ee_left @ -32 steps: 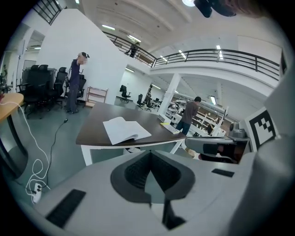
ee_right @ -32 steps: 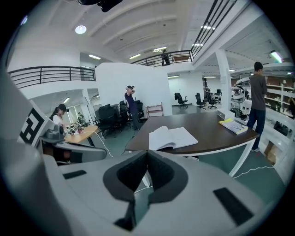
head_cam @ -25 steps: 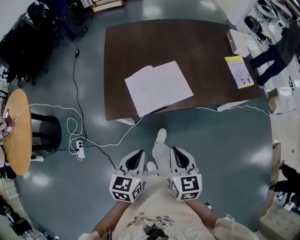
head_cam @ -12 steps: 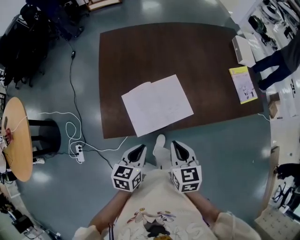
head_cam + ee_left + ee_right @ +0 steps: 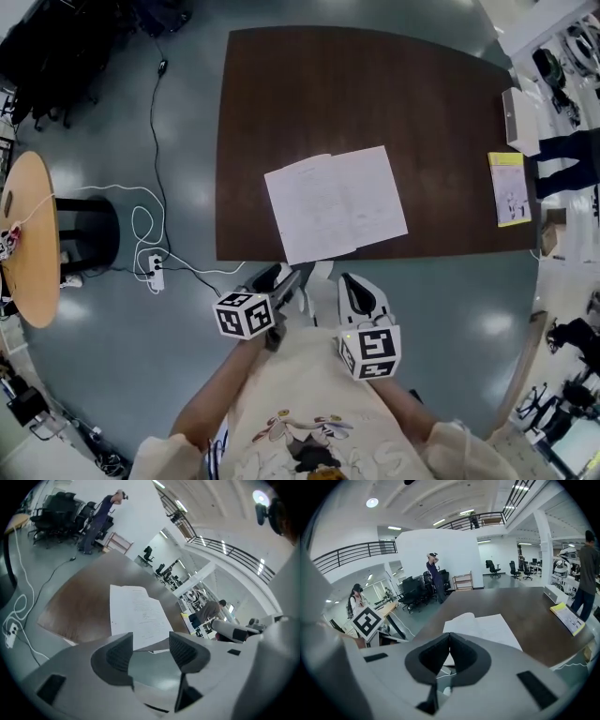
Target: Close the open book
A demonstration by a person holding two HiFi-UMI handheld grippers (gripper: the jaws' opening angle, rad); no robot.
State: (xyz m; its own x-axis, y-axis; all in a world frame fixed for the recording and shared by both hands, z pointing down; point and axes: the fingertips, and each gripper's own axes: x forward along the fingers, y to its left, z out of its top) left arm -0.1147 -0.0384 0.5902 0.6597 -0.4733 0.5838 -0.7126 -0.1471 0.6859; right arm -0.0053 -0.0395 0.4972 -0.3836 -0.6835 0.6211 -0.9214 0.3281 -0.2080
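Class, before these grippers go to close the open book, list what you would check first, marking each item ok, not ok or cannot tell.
1. Open book lies flat on the table, pages up: ok.
2. Left gripper free to grasp: ok; its jaws are opening, nothing between them.
3. Right gripper free to grasp: not ok; jaws together, nothing held.
4. Grippers within touch of the book: not ok; both hang short of the table's near edge.
5. Nothing lying on the pages: ok; the yellow booklet sits apart at the table's right edge.
6. Pages loose enough to fold over: cannot tell.
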